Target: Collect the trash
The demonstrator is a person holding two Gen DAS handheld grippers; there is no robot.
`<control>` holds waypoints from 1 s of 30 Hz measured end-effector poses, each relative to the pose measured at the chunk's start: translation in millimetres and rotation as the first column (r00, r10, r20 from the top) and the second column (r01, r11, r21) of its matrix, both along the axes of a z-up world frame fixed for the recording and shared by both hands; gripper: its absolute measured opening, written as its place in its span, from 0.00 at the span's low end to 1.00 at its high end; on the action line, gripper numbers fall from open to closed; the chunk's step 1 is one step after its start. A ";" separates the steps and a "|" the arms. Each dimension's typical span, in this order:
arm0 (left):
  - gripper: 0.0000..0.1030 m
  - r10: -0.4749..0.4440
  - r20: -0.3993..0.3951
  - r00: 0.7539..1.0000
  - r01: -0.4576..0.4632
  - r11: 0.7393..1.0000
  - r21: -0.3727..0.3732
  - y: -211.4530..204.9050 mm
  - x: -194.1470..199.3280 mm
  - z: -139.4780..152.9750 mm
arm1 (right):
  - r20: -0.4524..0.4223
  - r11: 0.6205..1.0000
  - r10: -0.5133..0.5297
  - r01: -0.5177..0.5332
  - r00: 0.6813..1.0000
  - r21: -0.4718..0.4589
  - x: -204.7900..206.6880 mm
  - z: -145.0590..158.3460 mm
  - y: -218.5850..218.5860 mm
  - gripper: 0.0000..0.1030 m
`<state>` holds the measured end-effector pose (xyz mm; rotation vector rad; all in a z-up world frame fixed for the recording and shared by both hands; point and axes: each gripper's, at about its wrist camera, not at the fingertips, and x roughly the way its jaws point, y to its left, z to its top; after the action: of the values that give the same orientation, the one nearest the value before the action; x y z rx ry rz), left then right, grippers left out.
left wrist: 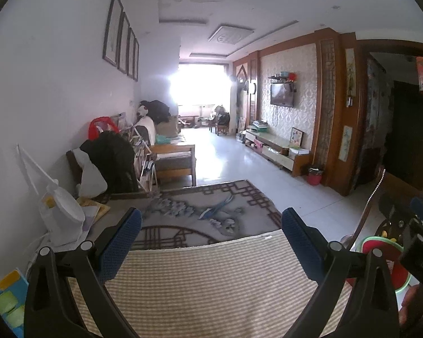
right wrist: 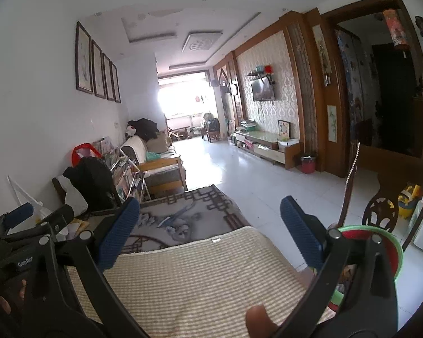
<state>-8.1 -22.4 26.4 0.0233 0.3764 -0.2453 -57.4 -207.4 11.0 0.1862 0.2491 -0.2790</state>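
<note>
Trouble lay mostly in aim: both tools stood wide open and empty, the left tool (left wrist: 211, 242) and right tool (right wrist: 210, 233) above a striped mat (left wrist: 206, 281). No trash showed between either pair of jaws (the green-rimmed bin (right wrist: 392, 242) sat lower right), so a hasty reach risked snagging the mat.

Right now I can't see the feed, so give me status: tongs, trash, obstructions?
Left tongs open, empty. Right tongs open, empty. Both over striped mat; no trash in grip. Green-rimmed bin at right; nothing between the pads.
</note>
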 end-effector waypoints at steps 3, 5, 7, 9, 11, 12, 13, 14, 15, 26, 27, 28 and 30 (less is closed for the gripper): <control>0.92 -0.034 -0.011 0.999 0.034 0.999 -0.025 3.2 0.0 1.9 | -0.006 1.000 -0.005 0.005 1.000 -0.011 -0.9 -0.3 2.6 0.96; 0.92 -0.040 -0.019 0.999 0.040 0.998 -0.042 5.6 0.8 1.3 | -0.011 1.000 -0.001 0.001 1.000 -0.017 -2.1 0.7 7.0 0.96; 0.92 -0.047 -0.035 0.998 0.045 0.998 -0.049 6.1 1.1 0.3 | -0.015 1.000 0.001 -0.002 1.000 -0.019 -2.2 0.7 9.0 0.96; 0.92 -0.053 -0.043 0.998 0.051 0.998 -0.048 6.1 0.7 -1.8 | -0.018 1.000 0.002 -0.002 1.000 -0.021 -2.0 0.2 11.0 0.96; 0.92 -0.055 -0.046 0.997 0.052 0.998 -0.045 5.7 -0.7 -3.2 | -0.023 1.000 0.001 -0.002 1.000 -0.022 -1.6 -0.2 13.4 0.96; 0.92 -0.056 -0.049 0.997 0.054 0.998 -0.044 5.3 -1.1 -3.6 | -0.026 1.000 0.002 -0.003 1.000 -0.022 -1.9 -1.1 13.6 0.96; 0.92 -0.056 -0.053 0.997 0.054 0.998 -0.042 5.9 -1.7 -4.3 | -0.028 1.000 0.002 -0.002 1.000 -0.022 -2.0 -1.4 14.1 0.96; 0.92 -0.055 -0.057 0.997 0.053 0.998 -0.041 6.4 -1.0 -4.8 | -0.029 1.000 0.001 -0.002 1.000 -0.021 -2.1 -1.6 14.6 0.96; 0.92 -0.054 -0.062 0.997 0.052 0.998 -0.039 6.2 -0.8 -5.2 | -0.030 1.000 0.001 -0.002 1.000 -0.019 -2.1 -1.5 14.9 0.96; 0.92 -0.046 -0.082 0.996 0.044 0.999 -0.032 10.2 0.1 -10.1 | -0.044 1.000 0.001 -0.002 0.999 -0.016 -3.4 -6.0 14.6 0.96; 0.92 -0.046 -0.084 0.995 0.043 0.999 -0.031 10.7 0.0 -10.6 | -0.045 1.000 0.001 -0.001 0.999 -0.015 -3.9 -6.7 14.7 0.96; 0.92 -0.045 -0.085 0.995 0.043 0.999 -0.031 11.1 -0.1 -10.9 | -0.044 1.000 0.001 -0.002 0.999 -0.015 -4.0 -6.9 14.6 0.96; 0.92 -0.044 -0.088 0.995 0.041 0.999 -0.029 11.6 0.0 -11.5 | -0.047 1.000 0.001 -0.002 0.999 -0.014 -4.6 -7.7 14.2 0.96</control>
<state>-8.1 -10.8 14.9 -0.0061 0.4608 -0.2940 -62.0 -193.2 3.3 0.1660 0.2939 -0.2839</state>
